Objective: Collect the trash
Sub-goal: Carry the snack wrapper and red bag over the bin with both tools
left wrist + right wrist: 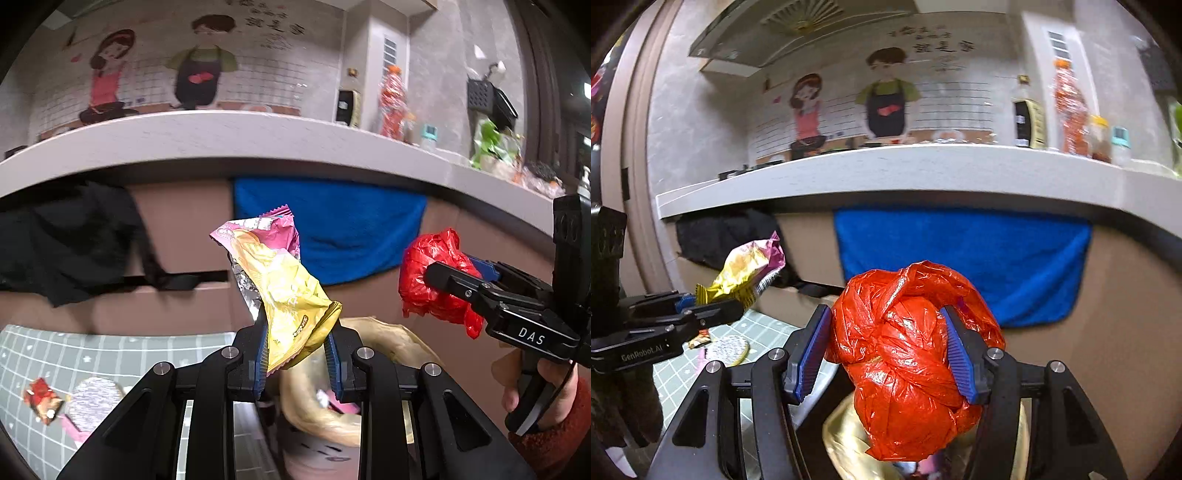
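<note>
Below counter edge (221, 147), wrapper (280, 288) and red bag (905, 369) hang well apart.

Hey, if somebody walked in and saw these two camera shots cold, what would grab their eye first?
Probably the crumpled red plastic bag, a glossy ball filling the centre of the right wrist view, clamped in the right gripper. Next, the yellow and pink snack wrapper sticking up from the left gripper. Behind both, a bright blue towel hangs on the cabinet front under the countertop.

Crumpled yellow-pink wrapper (284, 291), red bag wad (905, 365), both held.
</note>
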Action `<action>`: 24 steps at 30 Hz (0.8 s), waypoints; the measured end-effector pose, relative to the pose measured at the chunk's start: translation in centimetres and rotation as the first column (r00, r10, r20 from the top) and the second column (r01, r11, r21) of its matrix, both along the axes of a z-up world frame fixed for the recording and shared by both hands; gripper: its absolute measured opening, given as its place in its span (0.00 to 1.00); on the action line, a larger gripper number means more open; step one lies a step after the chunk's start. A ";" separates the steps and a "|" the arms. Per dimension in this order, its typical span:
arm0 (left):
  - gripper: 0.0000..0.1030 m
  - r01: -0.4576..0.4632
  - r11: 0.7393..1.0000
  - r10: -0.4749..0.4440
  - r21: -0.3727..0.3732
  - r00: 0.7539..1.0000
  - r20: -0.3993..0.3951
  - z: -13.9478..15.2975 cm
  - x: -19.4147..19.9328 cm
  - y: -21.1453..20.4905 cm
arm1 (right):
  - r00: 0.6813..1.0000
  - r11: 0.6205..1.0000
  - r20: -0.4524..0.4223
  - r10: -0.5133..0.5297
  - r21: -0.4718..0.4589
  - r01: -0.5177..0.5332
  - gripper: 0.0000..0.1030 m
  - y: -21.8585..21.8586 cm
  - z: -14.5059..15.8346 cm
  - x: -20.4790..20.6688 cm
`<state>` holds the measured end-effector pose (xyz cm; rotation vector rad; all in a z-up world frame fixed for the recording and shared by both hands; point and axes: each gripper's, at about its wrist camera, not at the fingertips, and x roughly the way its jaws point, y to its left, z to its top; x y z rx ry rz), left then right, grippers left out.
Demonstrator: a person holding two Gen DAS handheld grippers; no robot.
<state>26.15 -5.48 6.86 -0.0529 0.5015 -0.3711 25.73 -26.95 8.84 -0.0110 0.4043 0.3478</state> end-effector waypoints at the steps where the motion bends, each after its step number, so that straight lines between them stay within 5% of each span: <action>1: 0.26 0.008 1.000 -0.008 0.001 1.000 -0.005 -0.3 0.1 -0.7 | 1.000 1.000 -0.006 -0.008 0.004 0.009 0.54 -0.6 -0.2 -0.1; 24: 0.26 0.046 0.999 -0.044 0.020 0.993 -0.114 -6.0 2.3 -5.9 | 0.990 0.996 -0.118 -0.082 0.037 0.087 0.55 -4.9 -6.2 0.3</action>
